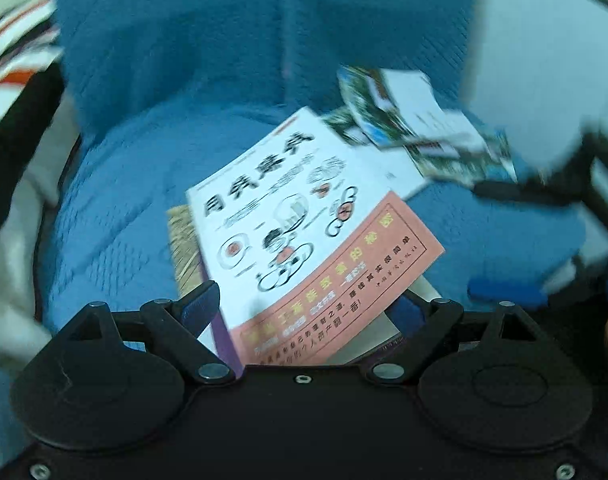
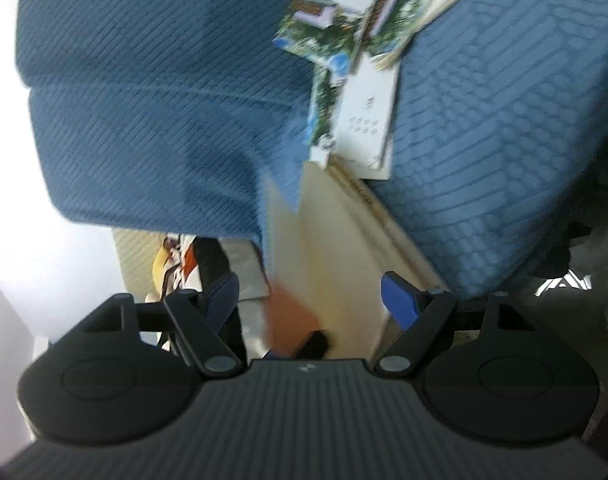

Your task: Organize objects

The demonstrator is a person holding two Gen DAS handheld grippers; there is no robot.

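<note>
Right gripper point(image 2: 310, 300) over books on a blue sofa cushion point(image 2: 504, 140)

Its blue-padded jaws stand apart around the pale page edges of what seems a book point(image 2: 336, 248), blurred; whether the pads touch is unclear. Beyond, illustrated booklets point(image 2: 344, 60) lie overlapping on the cushion.

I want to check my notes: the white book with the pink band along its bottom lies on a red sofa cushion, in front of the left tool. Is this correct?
Not quite: the cushion is blue, not red. The left wrist view shows the white book with the pink band lying on the blue sofa cushion, in front of the left tool.
</note>
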